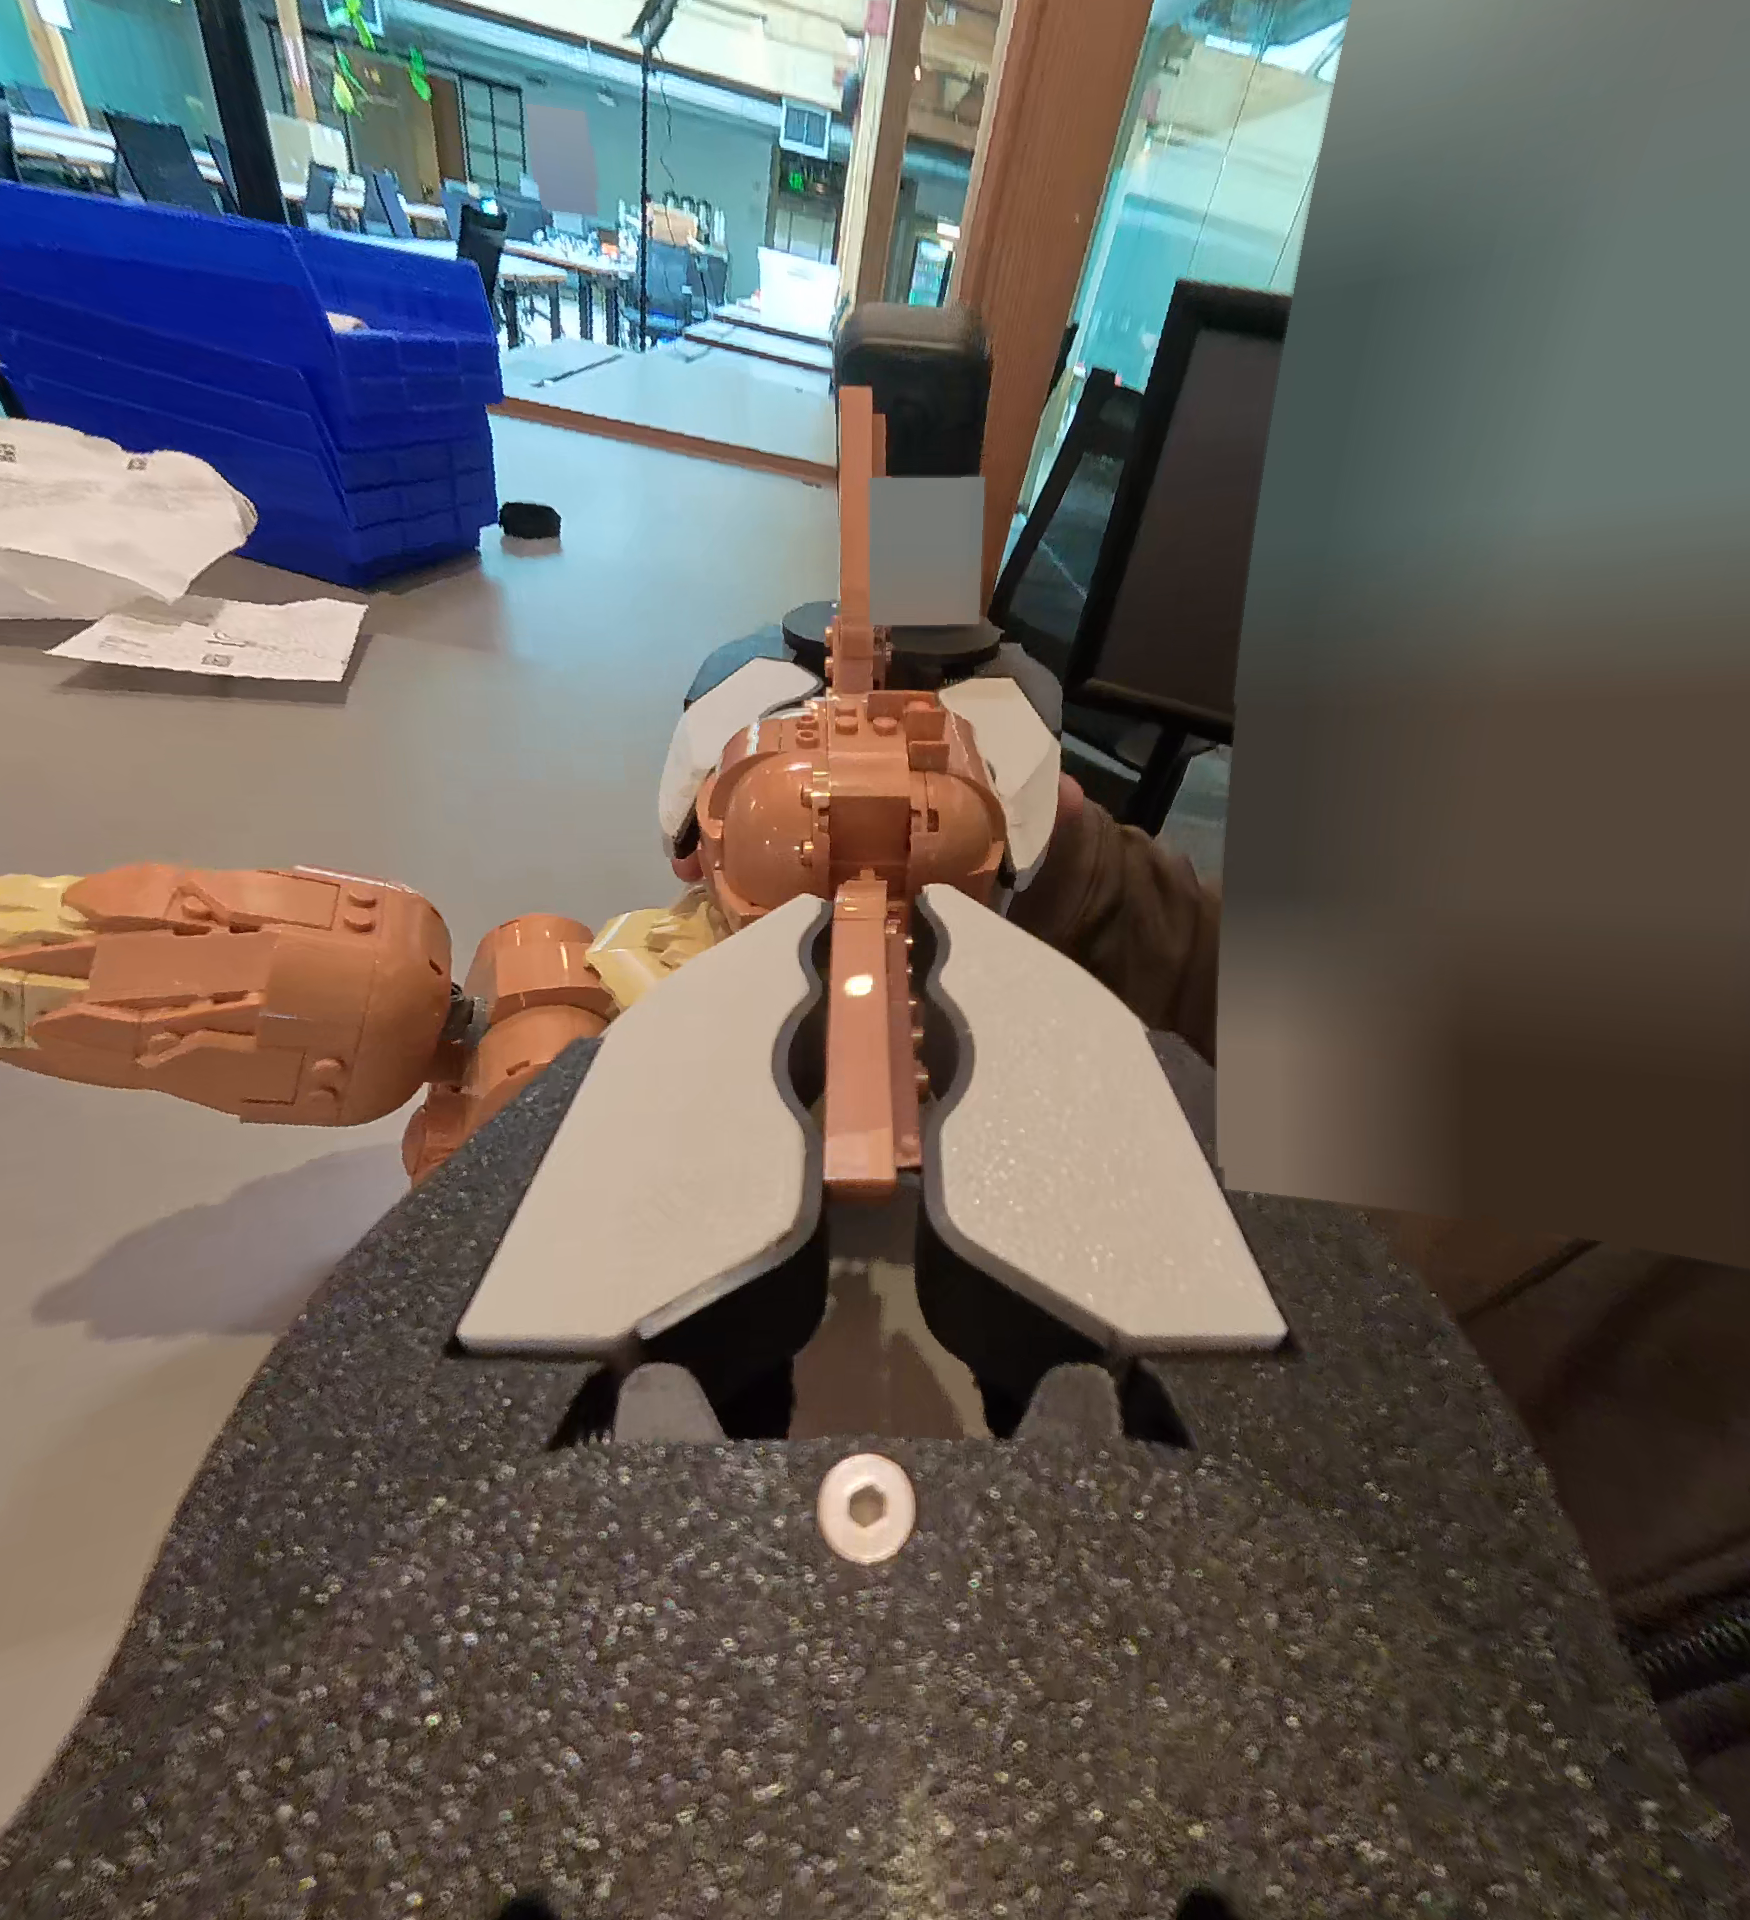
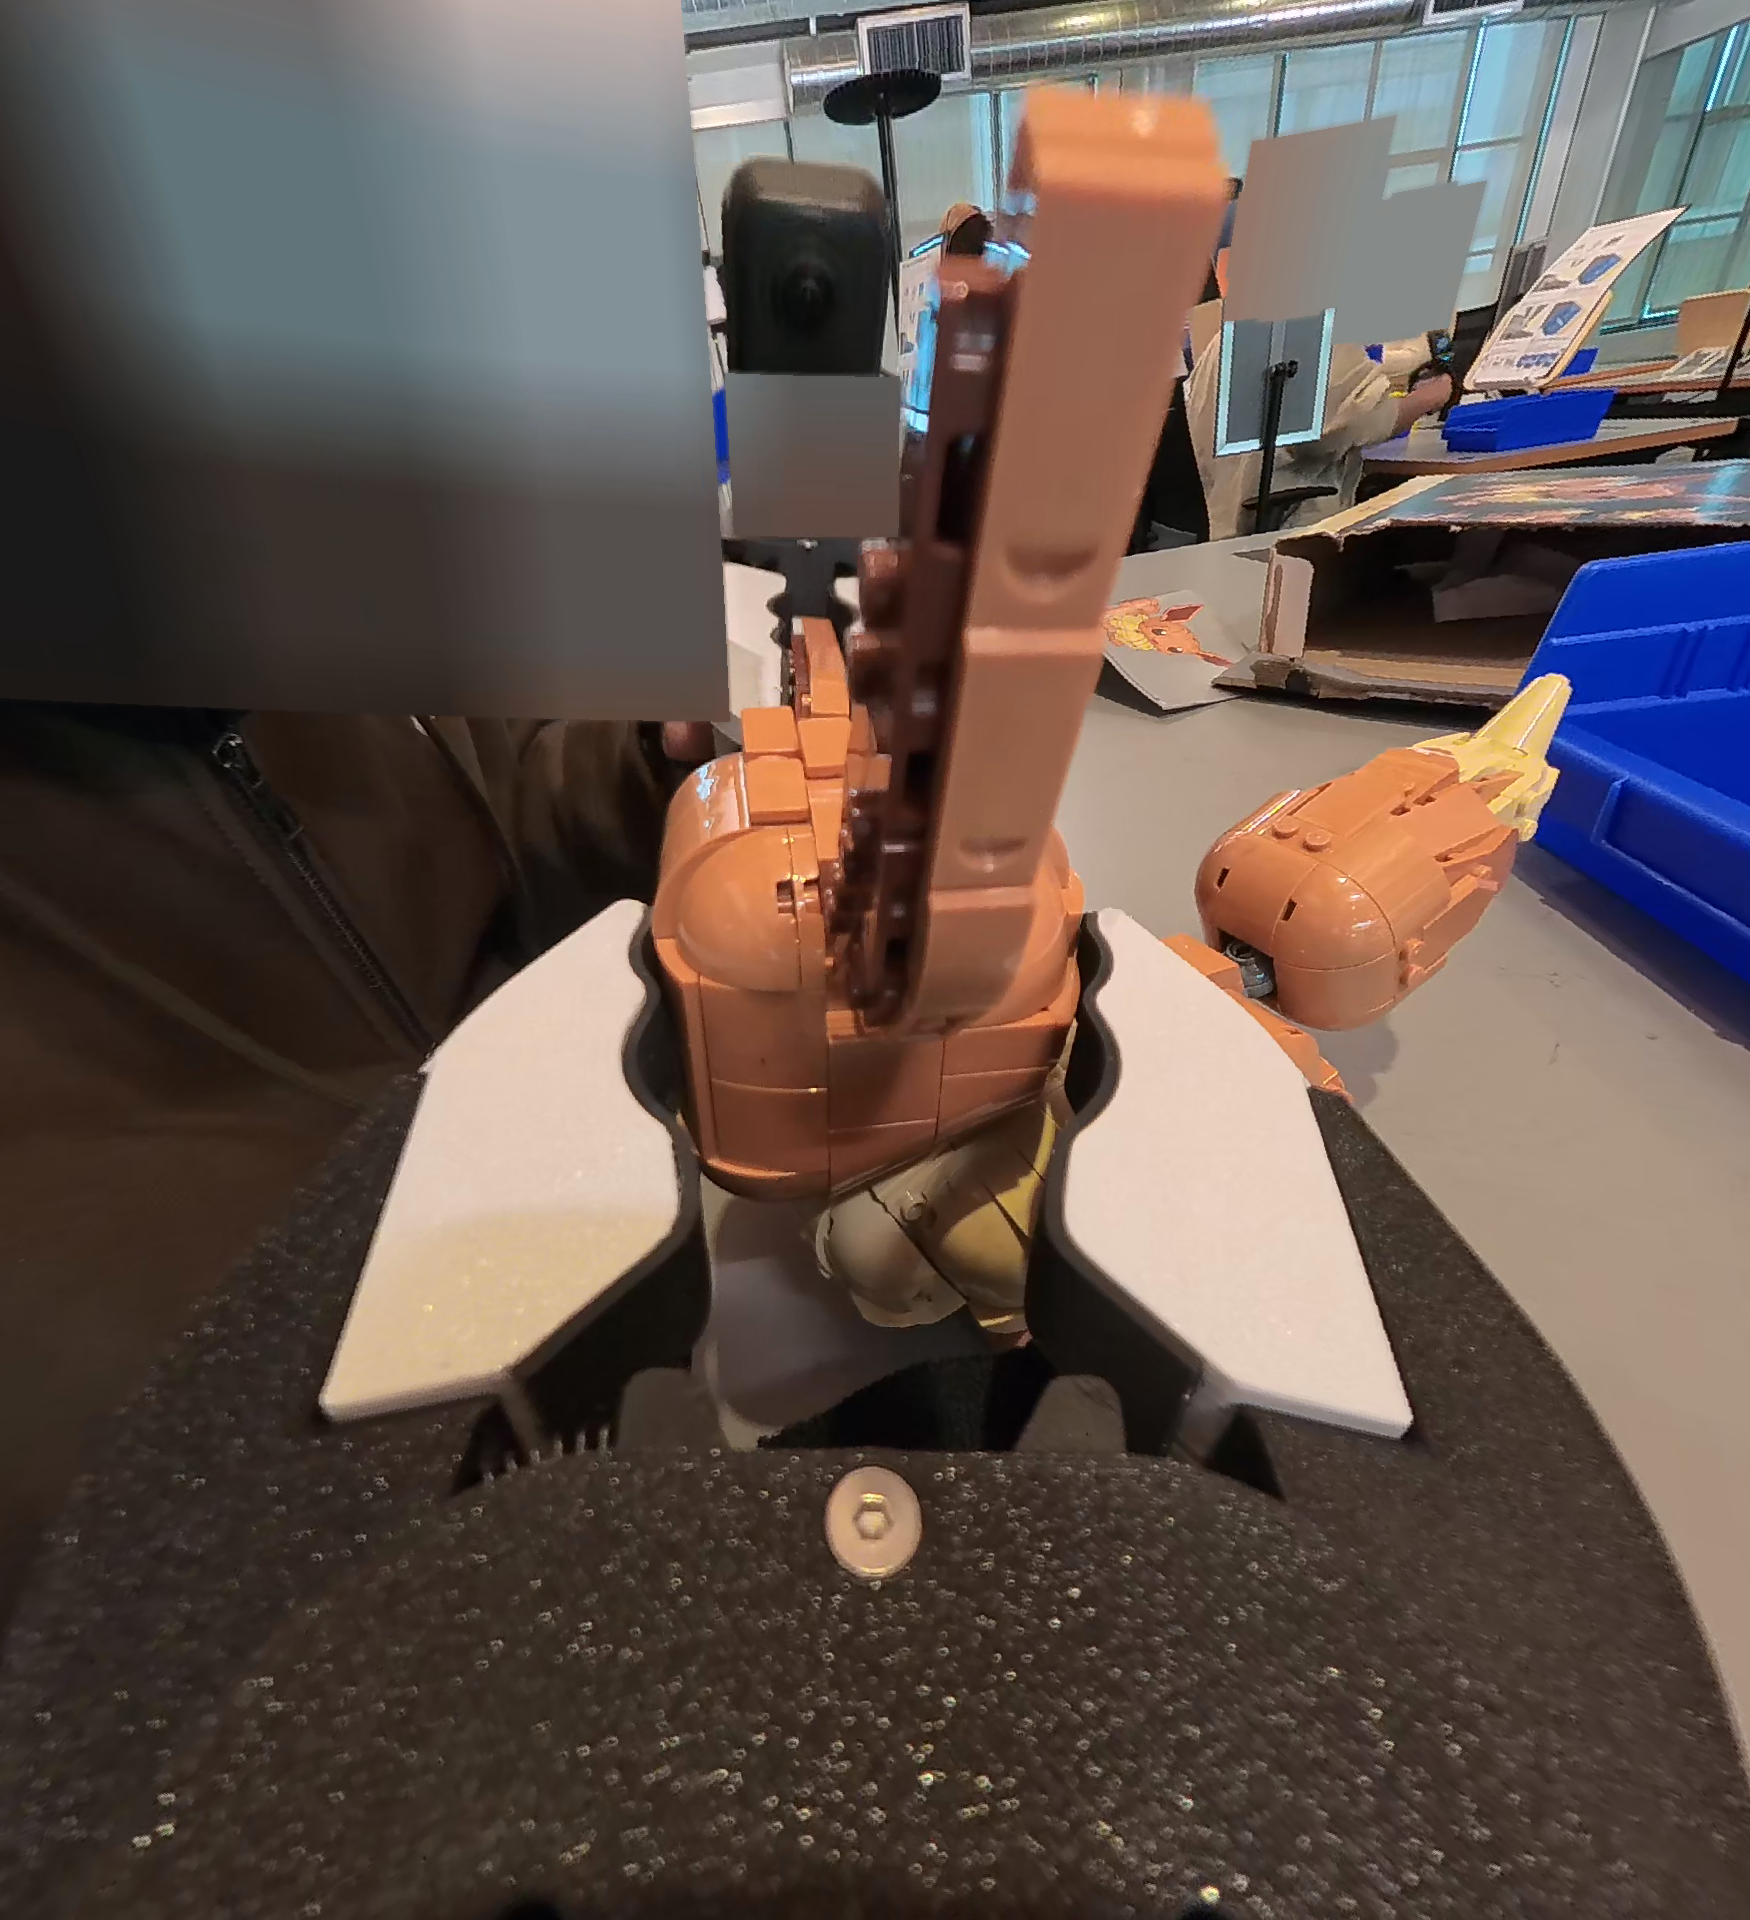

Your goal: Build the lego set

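We see our left gripper (image 1: 866, 914) closed on a long, flat brown ear piece (image 1: 858, 1049) of a brick-built brown figure; both grey fingers (image 1: 1037, 1081) press its narrow sides, and the strip runs back between them toward the gripper body. Just beyond the fingertips sits the figure's rounded head (image 1: 850, 810), and our right gripper (image 2: 866, 940) holds that head from the far side, its pale fingers (image 1: 1006, 748) wrapped around both flanks. In the right wrist view the jaws stand wide and the two pads lie against the left and right sides of the head (image 2: 798, 997), with the ear piece (image 2: 1047, 520) rising steeply up and away from us, a darker brown studded strip (image 2: 912, 748) along its left edge. Below the head, between the fingers, a cream-coloured part (image 2: 933, 1247) of the figure shows. The figure's bulky brown tail (image 1: 227, 997) with its cream tip stretches out to the left above the grey table (image 1: 435, 748). Farther left stand stacked blue bins (image 1: 227, 395), with white printed papers (image 1: 60, 520) lying near them and a small black object (image 1: 530, 520) beside the stack. In the right wrist view a blue bin (image 2: 1681, 790) sits at the right and a torn cardboard box (image 2: 1473, 603) lies farther back. A person's brown sleeve (image 1: 1120, 914) shows just right of the head.
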The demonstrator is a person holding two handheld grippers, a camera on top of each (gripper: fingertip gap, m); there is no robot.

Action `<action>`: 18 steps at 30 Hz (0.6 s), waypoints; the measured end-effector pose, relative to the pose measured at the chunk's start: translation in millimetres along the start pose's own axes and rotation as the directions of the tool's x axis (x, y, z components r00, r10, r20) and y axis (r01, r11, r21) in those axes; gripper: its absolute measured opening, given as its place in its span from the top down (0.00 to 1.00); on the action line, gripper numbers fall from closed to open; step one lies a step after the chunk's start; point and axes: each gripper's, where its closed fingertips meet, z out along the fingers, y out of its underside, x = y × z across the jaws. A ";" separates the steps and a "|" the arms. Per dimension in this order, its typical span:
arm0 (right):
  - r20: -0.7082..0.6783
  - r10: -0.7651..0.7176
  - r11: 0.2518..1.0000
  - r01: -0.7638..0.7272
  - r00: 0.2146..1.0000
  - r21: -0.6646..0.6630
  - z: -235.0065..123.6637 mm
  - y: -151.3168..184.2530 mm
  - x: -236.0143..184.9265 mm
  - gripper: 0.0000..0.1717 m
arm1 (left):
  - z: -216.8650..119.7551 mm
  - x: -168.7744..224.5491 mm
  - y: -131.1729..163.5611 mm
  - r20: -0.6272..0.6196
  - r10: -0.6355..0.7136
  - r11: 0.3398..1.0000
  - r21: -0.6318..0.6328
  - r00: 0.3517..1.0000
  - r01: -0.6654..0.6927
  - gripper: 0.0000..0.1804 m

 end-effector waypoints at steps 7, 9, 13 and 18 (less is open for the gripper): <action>0.000 0.004 1.000 -0.004 1.000 -0.002 0.1 0.3 0.0 0.57 | 0.8 -0.6 -1.0 -0.003 0.010 0.993 -0.116 1.000 -0.010 0.93; 0.001 0.006 1.000 -0.006 1.000 -0.002 0.0 0.4 0.1 0.57 | 1.3 -0.9 -0.6 -0.005 0.016 0.990 -0.142 1.000 -0.017 0.93; -0.012 0.012 1.000 -0.012 1.000 0.000 0.1 0.2 2.0 0.57 | 1.5 -3.1 -1.8 0.004 0.017 0.990 -0.139 1.000 -0.017 0.93; -0.017 0.009 1.000 -0.009 1.000 -0.003 0.5 0.5 2.2 0.57 | 1.2 -3.8 -2.1 0.006 0.016 0.992 -0.127 1.000 -0.015 0.93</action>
